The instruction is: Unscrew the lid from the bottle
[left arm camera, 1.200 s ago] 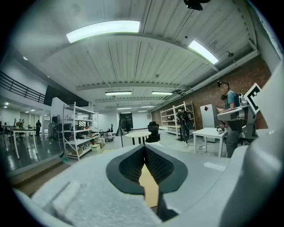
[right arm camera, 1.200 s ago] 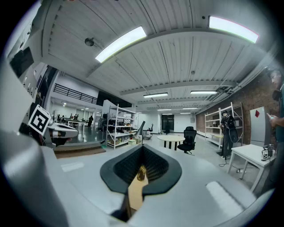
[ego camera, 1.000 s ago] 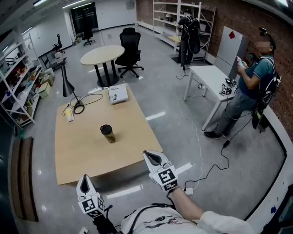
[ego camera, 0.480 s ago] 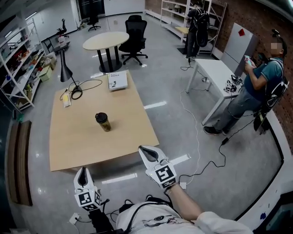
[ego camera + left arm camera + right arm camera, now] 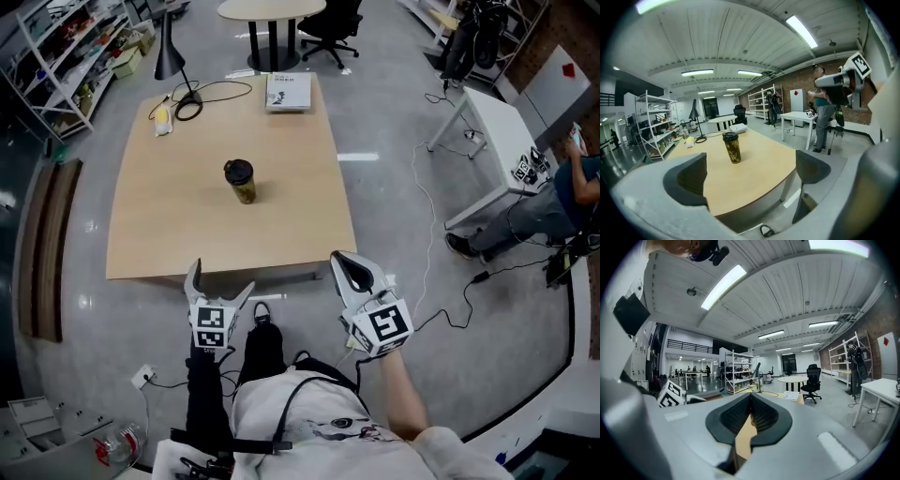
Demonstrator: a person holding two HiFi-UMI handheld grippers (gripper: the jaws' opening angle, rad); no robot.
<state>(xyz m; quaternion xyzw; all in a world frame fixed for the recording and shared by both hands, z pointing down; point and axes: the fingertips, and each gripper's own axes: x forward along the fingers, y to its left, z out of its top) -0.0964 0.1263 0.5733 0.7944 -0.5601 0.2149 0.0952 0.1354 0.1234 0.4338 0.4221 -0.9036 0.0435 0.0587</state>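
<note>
Head view: the bottle stands upright near the middle of the table, a little toward its far edge. It has a dark, yellow-mottled body, and its black lid is seated on top. Both my claws hang off the table's near edge, well apart from the bottle. A book lies at the far right corner. A lamp and a looped cable are at the far left corner.

Left gripper view: my left gripper has its jaws spread wide, having just been opening, with nothing between them. Only bare tabletop lies between them and the bottle, whose lid sits level. A person stands by a white table off the right edge.

Right gripper view: my right gripper is clenched on nothing, with a sliver of tabletop showing under the closed jaws. This view does not show the bottle.
</note>
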